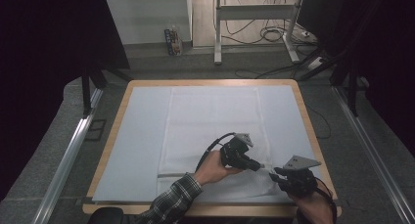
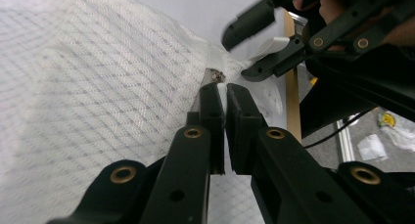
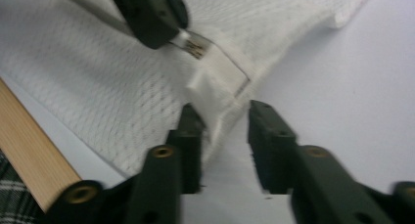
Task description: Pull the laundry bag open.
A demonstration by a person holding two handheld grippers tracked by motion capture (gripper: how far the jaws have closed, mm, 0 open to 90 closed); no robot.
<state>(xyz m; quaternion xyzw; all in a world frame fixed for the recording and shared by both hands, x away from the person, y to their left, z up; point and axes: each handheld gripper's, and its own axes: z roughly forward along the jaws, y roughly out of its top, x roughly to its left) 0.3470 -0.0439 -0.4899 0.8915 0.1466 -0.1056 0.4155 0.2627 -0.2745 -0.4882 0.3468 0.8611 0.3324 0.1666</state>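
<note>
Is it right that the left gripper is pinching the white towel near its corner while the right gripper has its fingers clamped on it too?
Not quite. The left gripper does pinch the white towel near its corner, but the right gripper is not clamped on it: the right gripper view shows its fingers standing apart, with the towel's edge lying loose between them.

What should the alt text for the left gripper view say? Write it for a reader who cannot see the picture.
The left gripper has its two black jaws shut on a fold of a white mesh-weave towel lying on a pale table cover. Just beyond, at upper right, the right gripper hovers with jaws apart over the same towel corner.
</note>
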